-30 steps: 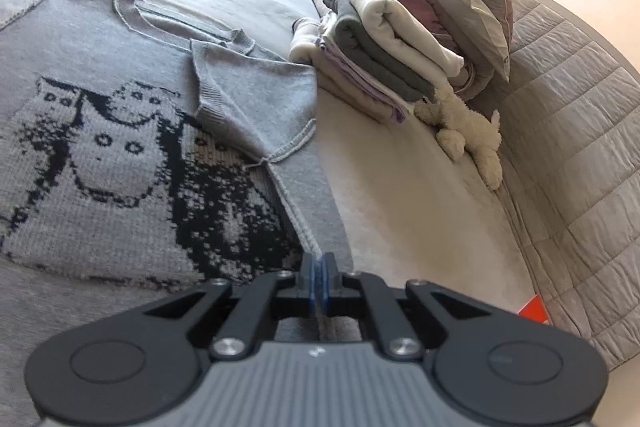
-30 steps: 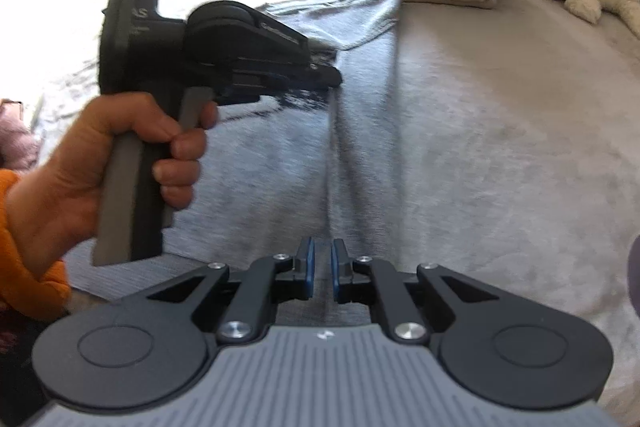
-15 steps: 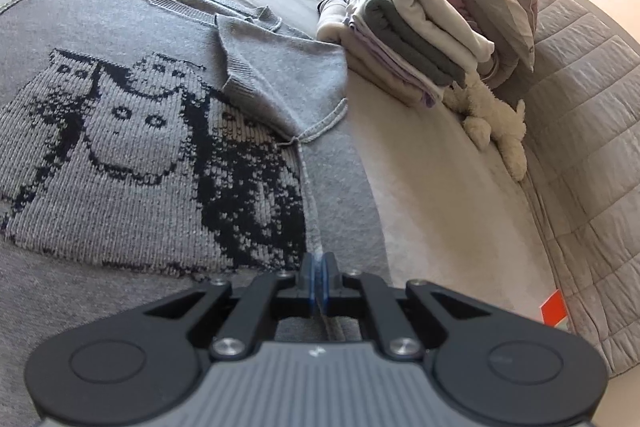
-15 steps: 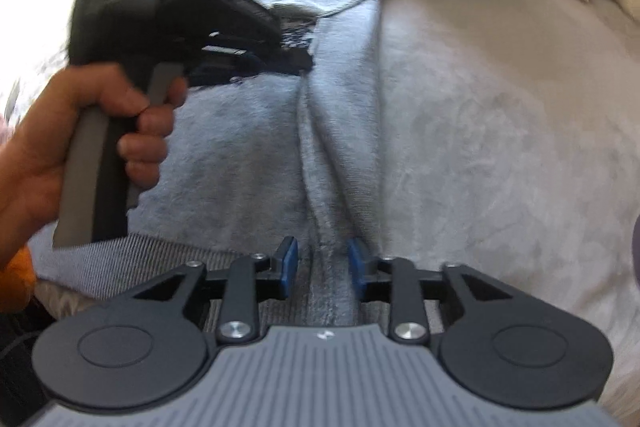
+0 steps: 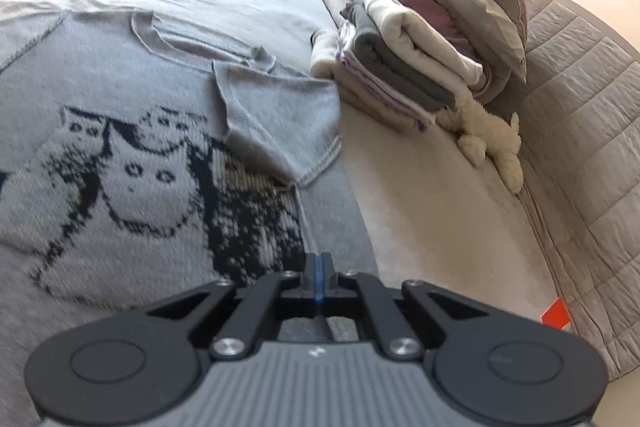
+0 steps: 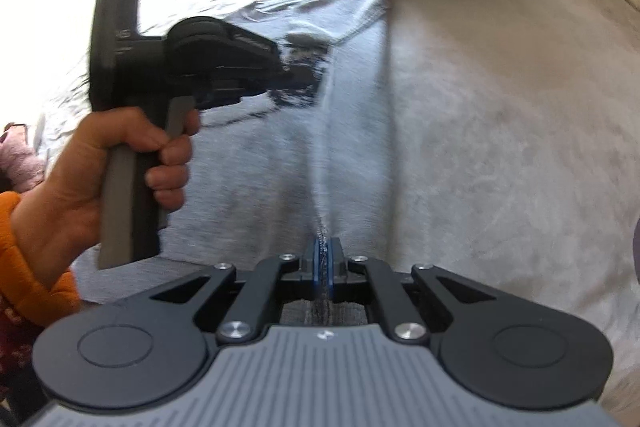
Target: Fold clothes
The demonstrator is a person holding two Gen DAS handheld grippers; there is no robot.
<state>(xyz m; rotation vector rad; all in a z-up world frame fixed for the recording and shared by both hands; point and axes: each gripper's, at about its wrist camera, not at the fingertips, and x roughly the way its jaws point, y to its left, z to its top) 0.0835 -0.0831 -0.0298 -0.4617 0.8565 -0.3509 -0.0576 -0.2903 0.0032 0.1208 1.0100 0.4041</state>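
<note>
A grey knitted sweater (image 5: 120,131) bore a black pattern of cat faces across its front. The bedcover (image 6: 500,131) beneath was pale grey. The folded stack (image 5: 400,67) near the bed's far edge ran cream, charcoal, lilac and beige. A plush toy (image 5: 492,139) was cream-white. Black grippers had blue pads (image 6: 320,259). The sleeve (image 6: 28,259) was orange.

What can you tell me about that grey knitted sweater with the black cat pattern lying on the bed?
The grey knitted sweater with the black cat pattern lies spread flat on the pale bed cover. It looks like soft knit, with a ribbed neckline and a short sleeve folded inward over the chest. Its side edge is pulled up into a ridge. The left gripper and the right gripper are each shut on that edge; the right one's jaws have just been closing.
</note>
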